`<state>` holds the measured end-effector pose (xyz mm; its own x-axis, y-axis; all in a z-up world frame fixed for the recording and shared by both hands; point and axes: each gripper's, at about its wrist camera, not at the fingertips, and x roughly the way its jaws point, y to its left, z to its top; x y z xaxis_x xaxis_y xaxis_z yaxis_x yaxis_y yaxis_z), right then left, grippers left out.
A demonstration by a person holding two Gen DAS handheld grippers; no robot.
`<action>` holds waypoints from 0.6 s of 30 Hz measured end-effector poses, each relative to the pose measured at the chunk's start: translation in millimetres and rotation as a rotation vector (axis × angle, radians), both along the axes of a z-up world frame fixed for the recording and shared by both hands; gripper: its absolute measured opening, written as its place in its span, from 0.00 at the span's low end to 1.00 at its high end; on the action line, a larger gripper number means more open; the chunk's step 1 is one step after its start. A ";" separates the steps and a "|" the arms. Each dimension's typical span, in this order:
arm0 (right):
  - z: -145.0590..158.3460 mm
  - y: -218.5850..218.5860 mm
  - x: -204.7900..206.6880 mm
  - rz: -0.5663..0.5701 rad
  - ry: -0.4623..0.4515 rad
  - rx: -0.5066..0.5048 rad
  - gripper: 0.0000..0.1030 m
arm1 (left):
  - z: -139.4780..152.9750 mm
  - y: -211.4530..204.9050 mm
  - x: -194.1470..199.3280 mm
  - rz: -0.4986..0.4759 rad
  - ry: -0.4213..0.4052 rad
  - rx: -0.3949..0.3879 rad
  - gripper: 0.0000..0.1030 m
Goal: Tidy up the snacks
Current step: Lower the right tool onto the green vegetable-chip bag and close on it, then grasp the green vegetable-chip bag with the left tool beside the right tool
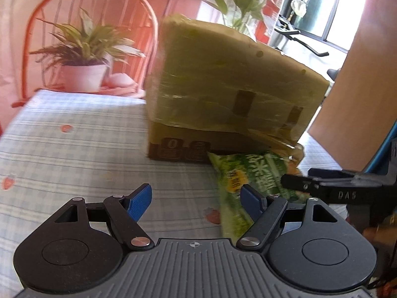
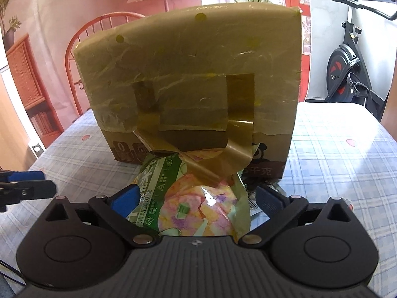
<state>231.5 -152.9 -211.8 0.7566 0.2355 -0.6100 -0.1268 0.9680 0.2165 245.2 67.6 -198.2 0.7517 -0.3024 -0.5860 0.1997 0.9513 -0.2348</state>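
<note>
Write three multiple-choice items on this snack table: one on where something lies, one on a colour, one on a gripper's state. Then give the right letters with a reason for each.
1. Where does the green snack bag lie?
A. on top of the cardboard box
B. on the tablecloth in front of the cardboard box
C. on the chair

2. What colour are the gripper's pads?
A. blue
B. yellow
C. white

3. How does the right gripper stand?
A. shut tight with nothing between its pads
B. open, with the snack bag between its fingers
C. out of view

Answers:
1 B: the bag rests on the checked tablecloth, its far end at the foot of the tape-wrapped cardboard box.
2 A: both wrist views show blue pads on black fingers.
3 B: the right wrist view shows the pads spread wide, a gap beside the bag on the right.
</note>
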 end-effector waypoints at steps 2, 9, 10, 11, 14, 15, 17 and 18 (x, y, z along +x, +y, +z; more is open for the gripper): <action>-1.1 -2.5 -3.4 0.005 0.006 0.010 0.98 | -1.8 -6.9 5.9 -0.022 0.006 -0.011 0.78; -3.5 -10.0 -27.4 0.033 -0.002 -0.039 0.98 | -14.9 -35.9 24.2 -0.114 0.047 -0.056 0.78; -5.2 -10.0 -29.4 0.043 0.000 -0.059 0.98 | -16.8 -37.7 26.6 -0.121 0.054 -0.063 0.78; -6.8 -9.5 -30.7 0.049 0.001 -0.077 0.98 | -19.7 -40.7 30.0 -0.126 0.061 -0.072 0.78; -10.2 -9.8 -30.7 0.056 0.000 -0.096 0.98 | -27.4 -43.0 39.6 -0.128 0.090 -0.118 0.78; -11.0 -10.0 -30.0 0.059 -0.001 -0.090 0.98 | -30.0 -43.5 43.0 -0.128 0.103 -0.136 0.78; -11.6 -9.6 -26.9 0.068 -0.005 -0.088 0.98 | -34.7 -44.8 49.0 -0.132 0.119 -0.162 0.78; -11.9 -8.5 -24.9 0.076 -0.008 -0.095 0.98 | -36.5 -45.9 51.4 -0.137 0.121 -0.166 0.78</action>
<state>206.6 -161.5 -223.8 0.7435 0.2341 -0.6264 -0.2024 0.9716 0.1229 296.5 21.7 -234.8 0.6243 -0.4965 -0.6030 0.2849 0.8636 -0.4160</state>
